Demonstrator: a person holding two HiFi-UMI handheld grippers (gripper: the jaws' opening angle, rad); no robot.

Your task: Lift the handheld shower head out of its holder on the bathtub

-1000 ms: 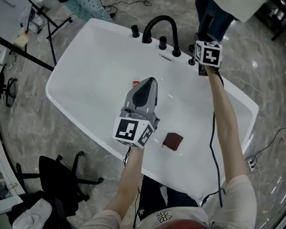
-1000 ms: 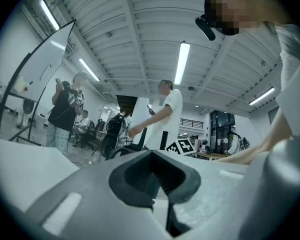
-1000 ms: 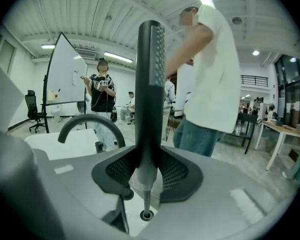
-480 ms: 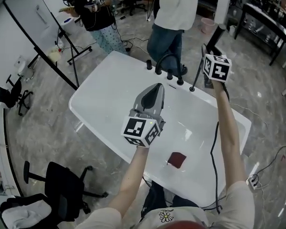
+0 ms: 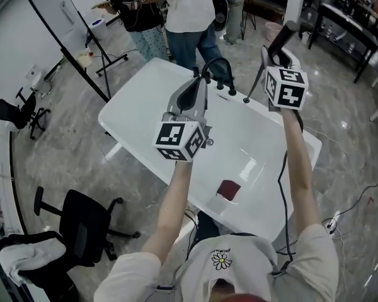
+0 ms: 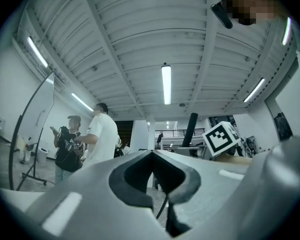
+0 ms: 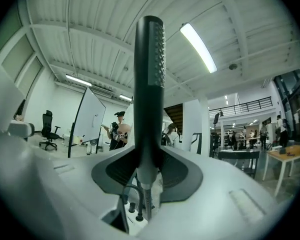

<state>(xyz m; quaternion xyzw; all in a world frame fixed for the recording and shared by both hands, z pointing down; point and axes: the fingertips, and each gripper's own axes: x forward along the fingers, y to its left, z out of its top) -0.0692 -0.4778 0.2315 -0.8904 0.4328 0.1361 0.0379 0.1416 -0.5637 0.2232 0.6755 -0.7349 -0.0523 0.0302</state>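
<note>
In the right gripper view the black stick-shaped shower head (image 7: 149, 84) stands upright between the jaws of my right gripper (image 7: 149, 159), which is shut on its handle. In the head view that gripper (image 5: 272, 54) holds the shower head (image 5: 282, 39) high above the far right rim of the white bathtub (image 5: 145, 93). The hose (image 5: 255, 83) hangs from it down to the rim. My left gripper (image 5: 198, 83) hovers over the tub, left of the right one, jaws together and holding nothing. The left gripper view shows its closed tips (image 6: 152, 156) and the shower head (image 6: 191, 129) beyond.
A black arched faucet (image 5: 217, 68) with knobs sits on the tub's far rim. A dark red cloth (image 5: 228, 189) lies inside the tub. People (image 5: 189, 17) stand just behind the tub. A whiteboard (image 5: 63, 24) and office chairs (image 5: 82, 222) stand to the left.
Both grippers have risen. The right one has lifted the shower head up from the tub rim, hose trailing. The head view has tilted up, showing more of the room.
</note>
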